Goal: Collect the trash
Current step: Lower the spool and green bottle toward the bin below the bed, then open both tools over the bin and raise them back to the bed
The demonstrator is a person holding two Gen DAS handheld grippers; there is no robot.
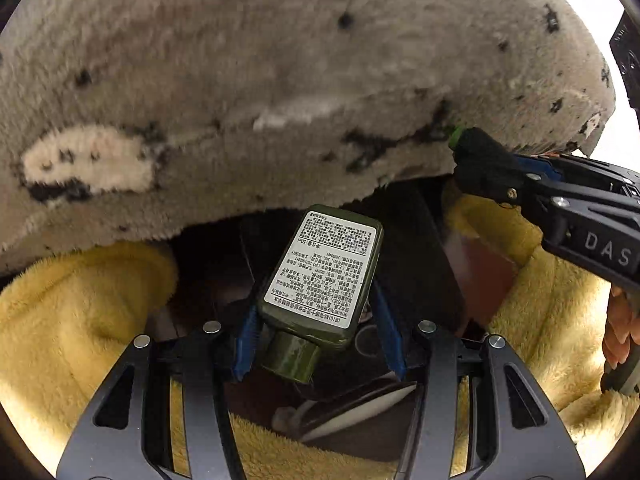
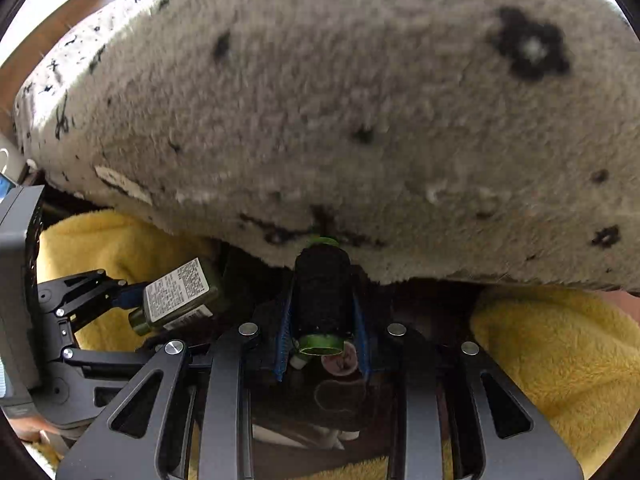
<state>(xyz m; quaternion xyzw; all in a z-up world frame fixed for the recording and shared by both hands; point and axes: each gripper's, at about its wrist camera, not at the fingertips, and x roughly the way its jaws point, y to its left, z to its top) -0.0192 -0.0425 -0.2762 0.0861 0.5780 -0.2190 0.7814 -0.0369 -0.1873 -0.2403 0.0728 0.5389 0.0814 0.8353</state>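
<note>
Left wrist view: green bottle (image 1: 320, 276) is gripped across its lower body by left tool (image 1: 320, 338), above a dark gap between yellow fleece (image 1: 80, 320). Rigid, smooth plastic, likely light; flat sides preferred. Black thread spool (image 2: 322, 296) is clamped by right tool (image 2: 324, 342).

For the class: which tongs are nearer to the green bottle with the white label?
Left. The left tongs are shut on the green bottle itself; the right tongs, off to its side, grip a black spool.
</note>
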